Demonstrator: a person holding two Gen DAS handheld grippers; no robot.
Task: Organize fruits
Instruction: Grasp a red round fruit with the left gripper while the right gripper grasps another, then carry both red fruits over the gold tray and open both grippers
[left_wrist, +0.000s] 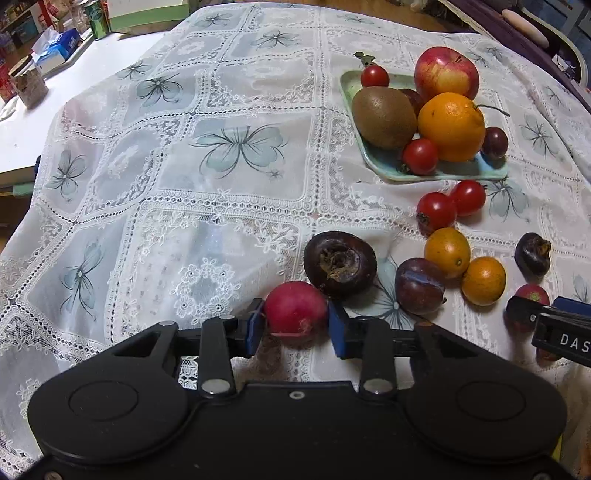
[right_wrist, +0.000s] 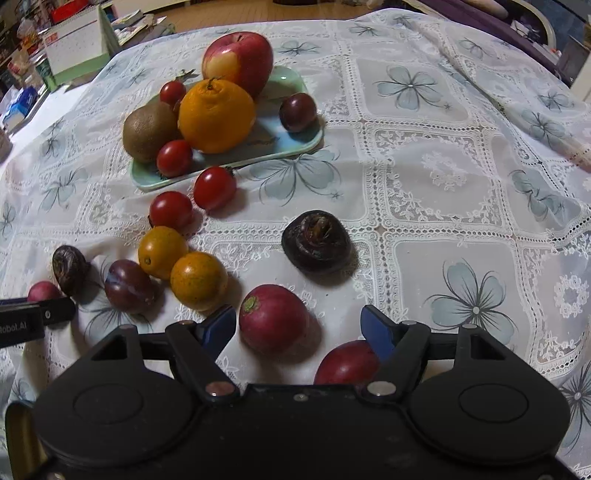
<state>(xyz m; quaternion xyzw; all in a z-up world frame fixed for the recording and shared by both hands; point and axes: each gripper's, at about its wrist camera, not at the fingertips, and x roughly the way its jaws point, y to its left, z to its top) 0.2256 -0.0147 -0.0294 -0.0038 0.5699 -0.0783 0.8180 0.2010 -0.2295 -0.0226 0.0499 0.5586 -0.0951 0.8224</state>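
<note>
Left gripper (left_wrist: 295, 326) — jaws clenched on a red radish (left_wrist: 295, 308), blue pads pressed to both its flanks, low over the lace cloth (left_wrist: 221, 147) that covers the counter. Risk: the radish is round and smooth, held near its lower half as far as can be judged; a quick swing toward the tray could roll it out of the pads

Right gripper (right_wrist: 299, 328) — jaws released and spread wide, a second radish (right_wrist: 273, 317) lying between them but nearer the left pad, untouched. Risk: closing off-centre would likely nudge it sideways instead of seating it. A dark red fruit (right_wrist: 347, 363) sits just under the right finger, half hidden by the body — it may get bumped or pinched on the close

Near neighbours: a dark water chestnut (left_wrist: 340, 262) just beyond the held radish, almost touching it; a lift straight forward could knock it. A purple plum (left_wrist: 419, 284) and two small oranges (left_wrist: 448, 251) clustered to the right, two cherry tomatoes (left_wrist: 452, 205) beyond them, another dark chestnut (left_wrist: 532, 253) further right. All are round and loose on soft cloth, so apt to roll if brushed

Destination: pale green tray (left_wrist: 373, 158), further back, already crowded with a kiwi (left_wrist: 384, 116), a large orange (left_wrist: 450, 125), an apple (left_wrist: 445, 72), tomatoes and a plum. Risk: little bare floor left — a radish dropped onto the pile may roll off the shallow rim

The two grippers work close together; their paths to the tray could cross
</note>
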